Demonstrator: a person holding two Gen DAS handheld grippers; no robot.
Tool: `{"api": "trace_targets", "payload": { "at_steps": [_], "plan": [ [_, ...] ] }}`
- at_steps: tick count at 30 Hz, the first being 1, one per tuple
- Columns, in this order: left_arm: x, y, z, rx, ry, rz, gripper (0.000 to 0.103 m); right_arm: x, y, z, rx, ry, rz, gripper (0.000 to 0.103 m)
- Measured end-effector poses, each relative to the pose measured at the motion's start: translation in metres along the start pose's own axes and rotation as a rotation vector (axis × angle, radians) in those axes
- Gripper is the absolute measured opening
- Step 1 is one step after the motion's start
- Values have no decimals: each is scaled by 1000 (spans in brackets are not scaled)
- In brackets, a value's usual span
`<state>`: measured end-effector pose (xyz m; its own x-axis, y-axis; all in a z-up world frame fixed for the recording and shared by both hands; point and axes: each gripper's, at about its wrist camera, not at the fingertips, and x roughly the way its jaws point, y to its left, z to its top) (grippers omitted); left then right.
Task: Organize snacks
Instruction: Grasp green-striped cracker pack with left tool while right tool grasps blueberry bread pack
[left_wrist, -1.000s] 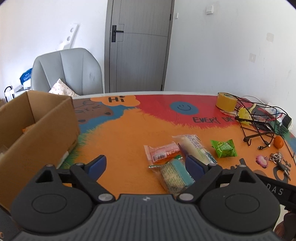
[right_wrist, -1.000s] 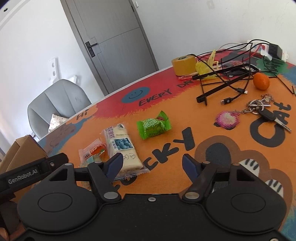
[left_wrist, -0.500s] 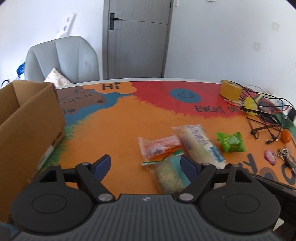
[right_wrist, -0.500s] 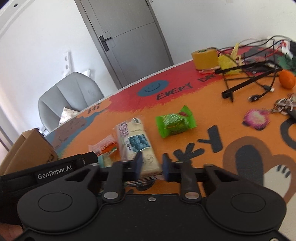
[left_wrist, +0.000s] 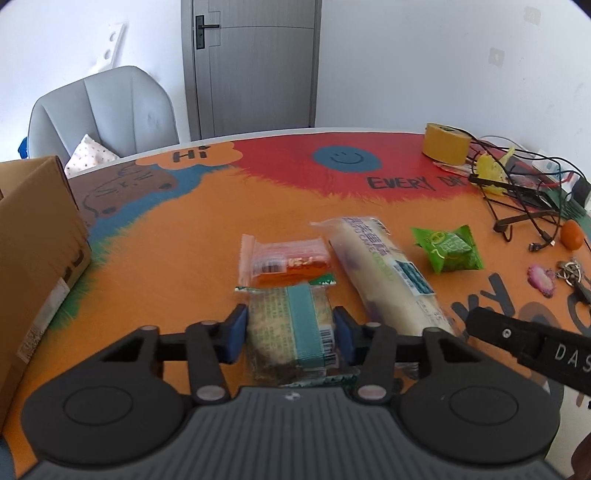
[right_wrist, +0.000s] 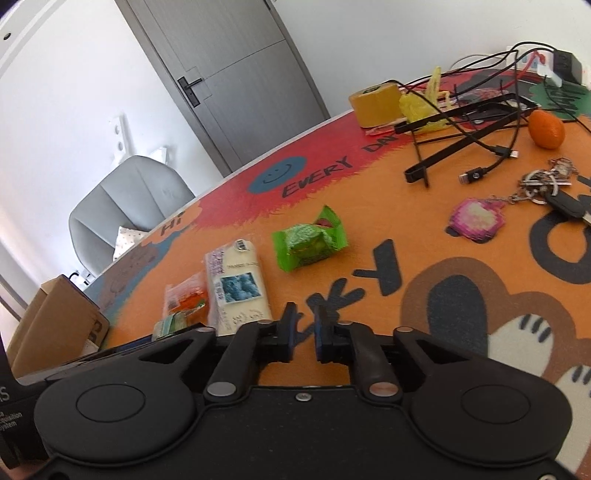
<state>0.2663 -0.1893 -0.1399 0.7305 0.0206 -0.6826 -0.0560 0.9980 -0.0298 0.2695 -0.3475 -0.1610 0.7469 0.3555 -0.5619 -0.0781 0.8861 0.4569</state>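
Only the left wrist view shows the left tool (left_wrist: 290, 332) with its pads against both sides of the teal-banded snack (left_wrist: 295, 332) on the tabletop (left_wrist: 166, 266). The right tool (right_wrist: 304, 332) is narrow, holding nothing. 4 snacks: behind the teal one the orange packet (left_wrist: 286, 264), the long white packet (left_wrist: 384, 273), the green packet (left_wrist: 448, 249). 1 cardboard box (left_wrist: 33, 258) sits left; bare orange surface lies between.

4 snacks on the orange part of the mat. The teal-banded packet (left_wrist: 291, 332) lies flat nearest the edge, its top end touching the clear orange pouch (left_wrist: 286, 264) just behind it. Right beside those sits the long white bar (left_wrist: 384, 273), angled diagonally. The crinkly green packet (left_wrist: 448, 248) lies a bit apart, further right. The cardboard box (left_wrist: 35, 254) stands at far left, well apart.
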Motion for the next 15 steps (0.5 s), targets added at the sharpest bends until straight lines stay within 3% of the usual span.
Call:
{"api": "trace_targets", "payload": {
  "at_steps": [15],
  "plan": [
    [-14, 43, 5, -97, -2, 0, 48, 17, 39, 2, -125, 4, -10, 61]
  ]
}}
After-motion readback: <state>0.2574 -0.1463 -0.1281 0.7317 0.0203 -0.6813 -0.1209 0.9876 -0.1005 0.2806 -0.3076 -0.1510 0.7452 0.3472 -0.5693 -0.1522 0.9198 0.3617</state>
